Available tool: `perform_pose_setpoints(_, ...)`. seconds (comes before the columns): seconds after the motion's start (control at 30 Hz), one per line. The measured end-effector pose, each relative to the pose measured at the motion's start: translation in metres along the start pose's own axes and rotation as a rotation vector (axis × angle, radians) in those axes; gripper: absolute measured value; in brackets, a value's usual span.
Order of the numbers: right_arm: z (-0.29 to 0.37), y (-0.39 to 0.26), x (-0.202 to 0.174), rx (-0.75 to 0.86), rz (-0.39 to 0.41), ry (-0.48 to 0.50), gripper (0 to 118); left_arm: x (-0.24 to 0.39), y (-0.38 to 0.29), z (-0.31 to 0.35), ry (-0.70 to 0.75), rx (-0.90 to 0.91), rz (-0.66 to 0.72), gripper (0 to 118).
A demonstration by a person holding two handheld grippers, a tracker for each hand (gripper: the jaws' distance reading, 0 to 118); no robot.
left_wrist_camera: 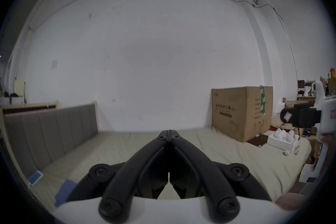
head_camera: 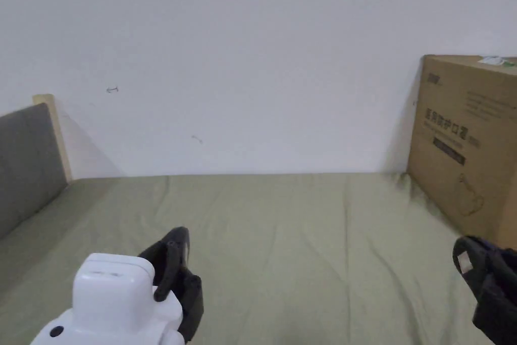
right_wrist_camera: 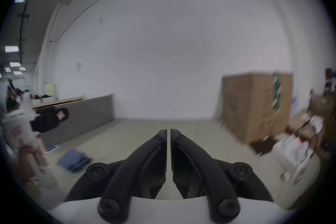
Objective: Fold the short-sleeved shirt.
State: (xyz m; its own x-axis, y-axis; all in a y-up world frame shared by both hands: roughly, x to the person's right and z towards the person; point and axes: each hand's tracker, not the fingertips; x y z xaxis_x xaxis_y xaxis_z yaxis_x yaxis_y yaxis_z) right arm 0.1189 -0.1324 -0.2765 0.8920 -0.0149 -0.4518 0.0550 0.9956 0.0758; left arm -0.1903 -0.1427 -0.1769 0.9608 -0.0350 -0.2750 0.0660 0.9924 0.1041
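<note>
Shirt (right_wrist_camera: 74,159), blue, lies folded at the bed's (head_camera: 282,240) near left; both grippers (left_wrist_camera: 169,132) (right_wrist_camera: 168,132) hover pressed together, empty.

Two grippers: the left gripper (left_wrist_camera: 169,134) and the right gripper (right_wrist_camera: 168,132). One cardboard box (left_wrist_camera: 241,115) at right, one folded blue cloth (right_wrist_camera: 74,161) at lower left, one tissue box (left_wrist_camera: 281,140), one grey headboard (left_wrist_camera: 51,128).
</note>
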Motion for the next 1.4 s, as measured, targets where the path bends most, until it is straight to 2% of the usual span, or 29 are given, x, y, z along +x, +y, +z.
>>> perform_pose_setpoints(0.07,-0.005,-0.009,0.01,0.043,0.054,-0.048,4,0.011,0.003,-0.002,0.016,-0.001,-0.005,0)
perform_pose_setpoints(0.1,-0.006,-0.014,0.013,0.04,0.056,-0.054,4,0.016,0.002,-0.002,0.024,-0.008,-0.006,0)
perform_pose_setpoints(0.13,-0.006,-0.019,0.015,0.023,0.039,-0.055,4,0.02,0.0,-0.002,0.03,-0.018,-0.005,0)
perform_pose_setpoints(0.23,-0.004,-0.036,0.028,-0.065,-0.073,-0.138,4,0.03,-0.012,0.006,0.036,-0.05,0.013,0)
perform_pose_setpoints(0.3,0.002,-0.043,0.032,-0.077,-0.092,-0.13,4,0.034,-0.019,0.012,0.02,-0.069,0.04,0)
perform_pose_setpoints(0.47,0.011,-0.044,0.032,-0.078,-0.029,-0.123,5,0.043,-0.023,0.023,0.009,-0.075,-0.002,0)
perform_pose_setpoints(0.53,0.015,-0.04,0.031,-0.061,-0.024,-0.125,9,0.043,-0.021,0.027,0.024,-0.072,-0.01,0)
perform_pose_setpoints(0.57,0.017,-0.038,0.028,-0.052,-0.018,-0.125,22,0.042,-0.021,0.029,0.02,-0.071,-0.005,4)
perform_pose_setpoints(0.6,0.018,-0.037,0.027,-0.044,-0.011,-0.124,37,0.04,-0.021,0.031,-0.001,-0.063,0.012,13)
perform_pose_setpoints(0.63,0.018,-0.036,0.027,-0.039,-0.005,-0.124,52,0.04,-0.021,0.033,-0.005,-0.059,0.017,34)
perform_pose_setpoints(0.67,0.019,-0.035,0.026,-0.037,0.0,-0.124,70,0.04,-0.02,0.034,-0.003,-0.061,0.013,81)
perform_pose_setpoints(0.7,0.019,-0.035,0.024,-0.035,0.005,-0.125,81,0.04,-0.019,0.032,0.002,-0.077,0.004,111)
perform_pose_setpoints(0.73,0.019,-0.035,0.024,-0.037,0.009,-0.121,92,0.04,-0.019,0.03,0.017,-0.099,-0.005,118)
perform_pose_setpoints(0.77,0.019,-0.035,0.024,-0.042,0.01,-0.112,101,0.039,-0.013,0.037,-0.002,-0.026,0.013,118)
perform_pose_setpoints(0.83,0.021,-0.035,0.023,-0.037,0.004,-0.108,103,0.041,-0.013,0.04,0.037,-0.065,-0.002,118)
perform_pose_setpoints(0.93,0.021,-0.036,0.021,-0.035,-0.003,-0.11,116,0.039,-0.014,0.04,0.034,-0.062,0.004,118)
perform_pose_setpoints(1.07,0.028,-0.036,0.017,-0.016,-0.001,-0.116,117,0.039,-0.015,0.039,0.035,-0.066,-0.007,118)
perform_pose_setpoints(1.23,0.034,-0.031,0.009,-0.022,0.062,-0.103,118,0.041,-0.014,0.041,0.031,-0.067,-0.017,118)
perform_pose_setpoints(1.4,0.039,-0.025,0.005,-0.011,0.049,-0.085,118,0.038,-0.012,0.045,0.023,-0.06,-0.003,118)
